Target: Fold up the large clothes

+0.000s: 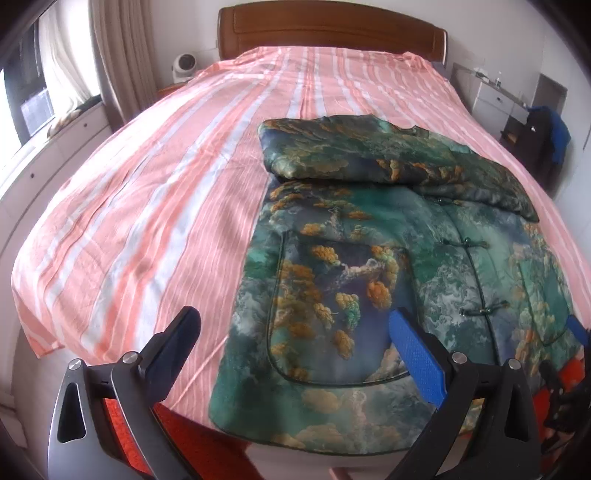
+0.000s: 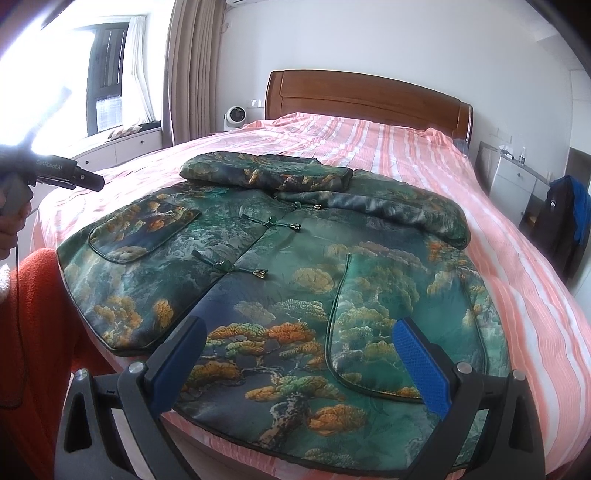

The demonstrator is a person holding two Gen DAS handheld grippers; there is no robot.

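The padded jacket [image 2: 258, 295] on the bed [image 1: 147, 203] looks soft, thick and slippery. Both hand-held grippers, left [image 1: 295, 339] and right [image 2: 299, 350], are wide, holding nothing. Grab its bottom corners.

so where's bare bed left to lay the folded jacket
Bare striped sheet lies left of the jacket, towards the window, and beyond its folded sleeves up to the headboard. The near right part of the bed is crowded by the jacket; both tongs hang open.
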